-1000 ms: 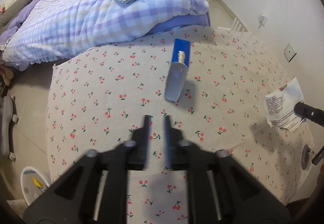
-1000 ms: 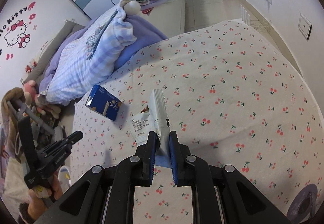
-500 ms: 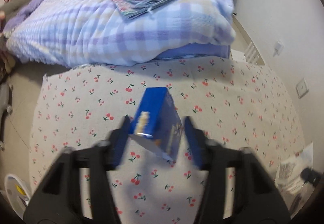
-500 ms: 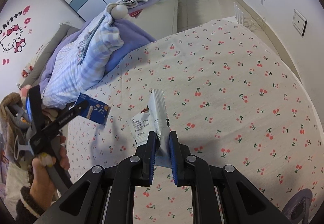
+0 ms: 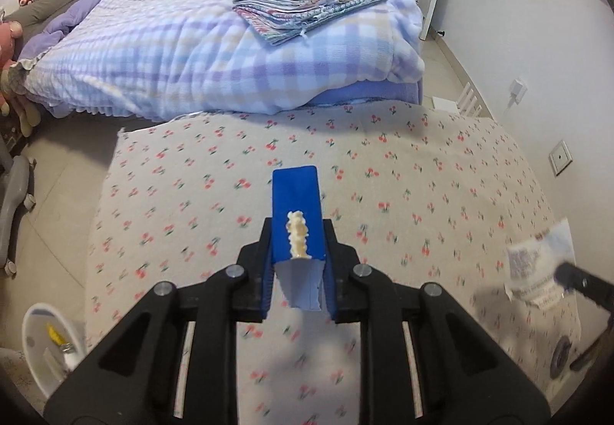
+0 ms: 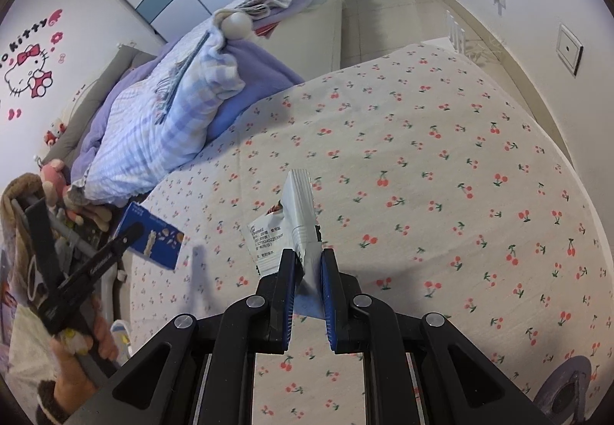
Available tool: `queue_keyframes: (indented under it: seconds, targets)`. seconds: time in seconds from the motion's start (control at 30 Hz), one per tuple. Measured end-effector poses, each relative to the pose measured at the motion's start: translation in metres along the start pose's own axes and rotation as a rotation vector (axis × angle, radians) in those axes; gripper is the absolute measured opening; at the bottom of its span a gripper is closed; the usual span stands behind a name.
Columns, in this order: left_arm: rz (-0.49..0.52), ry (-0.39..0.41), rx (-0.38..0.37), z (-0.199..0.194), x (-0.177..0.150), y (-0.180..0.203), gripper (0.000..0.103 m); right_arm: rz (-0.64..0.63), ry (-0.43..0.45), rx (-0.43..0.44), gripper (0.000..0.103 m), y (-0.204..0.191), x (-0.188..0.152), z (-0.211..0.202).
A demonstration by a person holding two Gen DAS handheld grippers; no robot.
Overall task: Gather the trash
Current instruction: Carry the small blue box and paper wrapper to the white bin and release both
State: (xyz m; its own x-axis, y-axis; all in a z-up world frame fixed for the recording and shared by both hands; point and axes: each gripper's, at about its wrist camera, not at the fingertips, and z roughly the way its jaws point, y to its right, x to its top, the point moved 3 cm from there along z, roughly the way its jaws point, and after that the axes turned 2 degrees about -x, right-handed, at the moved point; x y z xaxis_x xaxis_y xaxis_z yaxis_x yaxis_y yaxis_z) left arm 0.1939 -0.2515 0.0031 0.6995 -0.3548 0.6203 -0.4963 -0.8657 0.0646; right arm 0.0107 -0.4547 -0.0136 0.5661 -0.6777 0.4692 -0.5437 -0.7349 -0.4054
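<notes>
A table covered in a cream cloth printed with red cherries [image 5: 383, 164] fills the middle of a bedroom with a pale tiled floor. Behind it stands a bed under a lilac-and-blue checked duvet [image 5: 199, 52], with a stack of folded blankets [image 5: 307, 10] on top. A cartoon cat sticker [image 6: 28, 68] marks the wall beside the bed, and plush toys [image 6: 57, 175] sit at the bed's edge. A white bin [image 5: 46, 344] stands on the floor off the table's near left corner, with some scraps inside. A wall socket plate [image 6: 570, 48] is set in the white wall to the right.

The left gripper [image 5: 297, 271] points steeply down over the table, its jaws closing on a blue snack box [image 5: 297, 210]; the box sits between them, lifted clear of the cloth, its torn-open end toward the camera. In the right wrist view a hand [image 6: 73, 382] in a fuzzy brown cuff holds this gripper near the table's left edge.

The right gripper [image 6: 307, 283] also angles down, jaws narrow and clamped on a crumpled white wrapper [image 6: 295, 217] with printed text, held above the cloth.
</notes>
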Motion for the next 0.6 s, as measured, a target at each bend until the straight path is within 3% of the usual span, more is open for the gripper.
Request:
queue_keyframes:
  seconds: [0.23, 0.6]
  targets:
    - [-0.044, -0.005, 0.019, -0.052, -0.041, -0.044, 0.023, -0.098, -0.017, 0.034, 0.014, -0.055, -0.024, 0.001]
    - [-0.201, 0.043, 0.109, -0.102, -0.116, -0.153, 0.023, -0.284, -0.08, 0.11, 0.014, -0.165, -0.079, 0.019]
